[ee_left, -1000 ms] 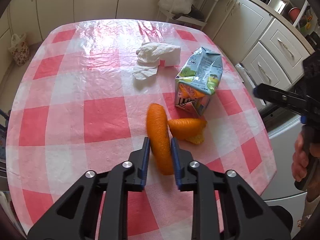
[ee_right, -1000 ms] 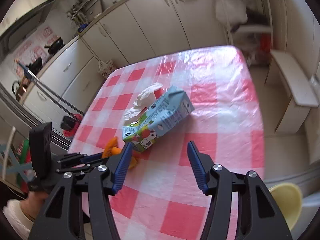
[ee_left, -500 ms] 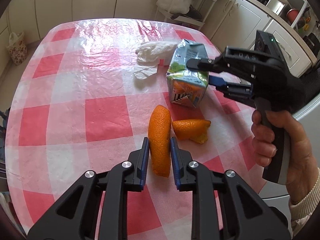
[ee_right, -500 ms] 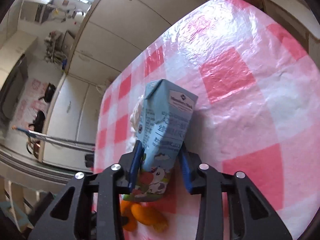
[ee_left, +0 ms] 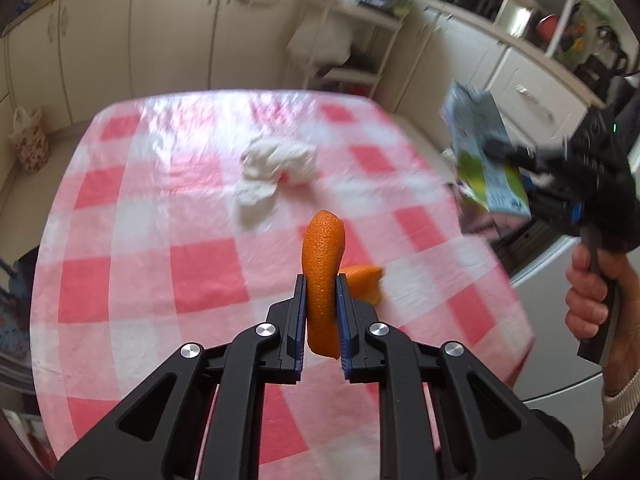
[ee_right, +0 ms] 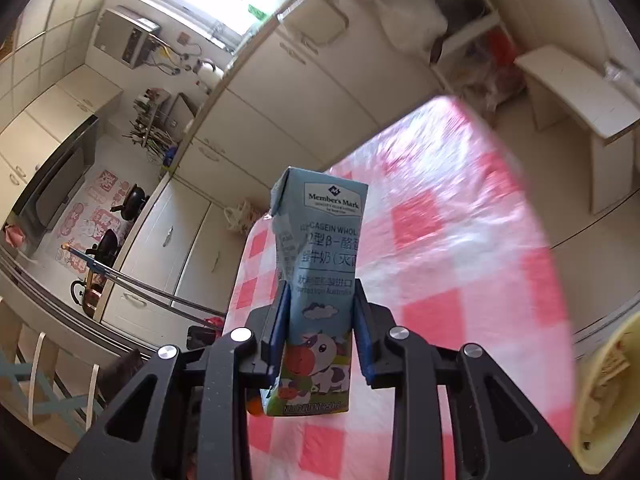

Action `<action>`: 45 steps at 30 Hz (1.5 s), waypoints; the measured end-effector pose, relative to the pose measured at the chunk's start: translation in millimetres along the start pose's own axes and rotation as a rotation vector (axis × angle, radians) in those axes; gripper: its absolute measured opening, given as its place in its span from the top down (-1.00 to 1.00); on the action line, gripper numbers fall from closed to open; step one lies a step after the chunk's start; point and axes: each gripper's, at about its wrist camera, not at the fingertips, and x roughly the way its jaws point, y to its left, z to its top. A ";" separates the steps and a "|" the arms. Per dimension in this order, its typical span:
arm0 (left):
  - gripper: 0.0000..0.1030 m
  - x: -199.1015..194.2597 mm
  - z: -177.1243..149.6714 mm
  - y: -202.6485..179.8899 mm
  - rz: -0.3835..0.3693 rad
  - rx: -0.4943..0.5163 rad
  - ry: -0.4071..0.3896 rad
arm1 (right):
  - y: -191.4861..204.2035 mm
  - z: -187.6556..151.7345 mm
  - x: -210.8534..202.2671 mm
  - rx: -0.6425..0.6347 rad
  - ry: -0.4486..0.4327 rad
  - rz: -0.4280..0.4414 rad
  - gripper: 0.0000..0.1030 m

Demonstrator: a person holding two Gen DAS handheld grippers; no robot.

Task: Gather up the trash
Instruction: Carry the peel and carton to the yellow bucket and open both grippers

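The left hand-held gripper (ee_left: 322, 312) is pinched narrow on a long strip of orange peel (ee_left: 323, 276), which stands up between the pads clear of the counter (ee_left: 140, 240); its jaws have just been closing further on the peel. The right hand-held gripper (ee_right: 318, 332) clamps the milk carton (ee_right: 318, 280) by its lower half, its jaws too having just been closing, with the carton between them. Taking the crumpled white tissue (ee_left: 276, 168) as landmark, the held peel hangs on the near side of it, a second piece of orange peel (ee_left: 366, 282) lies on the counter nearer still and just right of the held strip, and the carton is well off to the right of it, past the counter's edge. The risks, as I judge them: the peel is thin and curved, gripped only along its lower part, so a quick swing could let it pivot or slip out; the carton is light and crushable, so harder squeezing may buckle it or push out any leftover liquid. Both views are blurred, which suggests quick movement and raises both risks. The tissue and the second peel could also be overlooked. Compared with a second ago, the peel then lay flat on the counter between slack jaws and the carton lay on its side beside the tissue with the right jaws wide and empty; now both are lifted, and the carton has gone from the counter.
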 end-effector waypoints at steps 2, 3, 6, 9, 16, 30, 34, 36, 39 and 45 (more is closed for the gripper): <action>0.75 -12.5 3.7 -10.6 -0.063 0.026 -0.041 | -9.8 -8.5 -41.7 -0.031 -0.048 -0.050 0.41; 0.75 -17.4 5.3 -17.3 -0.089 0.042 -0.051 | -15.3 -11.7 -56.0 -0.041 -0.067 -0.078 0.41; 0.75 -19.8 15.9 -49.7 -0.182 0.104 -0.026 | -37.8 -25.5 -100.3 -0.061 -0.118 -0.186 0.41; 0.75 -22.6 22.8 -98.5 -0.238 0.202 0.004 | -60.4 -41.7 -126.9 -0.078 -0.135 -0.295 0.41; 0.75 6.6 30.1 -244.5 -0.338 0.452 0.117 | -118.7 -79.7 -134.2 -0.057 -0.113 -0.485 0.40; 0.70 171.4 0.3 -361.9 -0.295 0.607 0.437 | -223.1 -136.7 -140.2 0.206 -0.095 -0.527 0.07; 0.17 186.6 -6.7 -362.8 -0.263 0.627 0.454 | -219.0 -146.7 -158.6 0.228 -0.122 -0.519 0.04; 0.03 179.7 -5.8 -359.6 -0.259 0.626 0.423 | -211.6 -146.8 -166.5 0.226 -0.143 -0.514 -0.01; -0.19 160.4 3.1 -344.6 -0.223 0.602 0.340 | -193.1 -138.4 -172.9 0.213 -0.182 -0.487 -0.05; -0.52 88.9 32.6 -275.5 -0.149 0.448 0.138 | -128.5 -113.5 -172.0 0.134 -0.269 -0.385 -0.27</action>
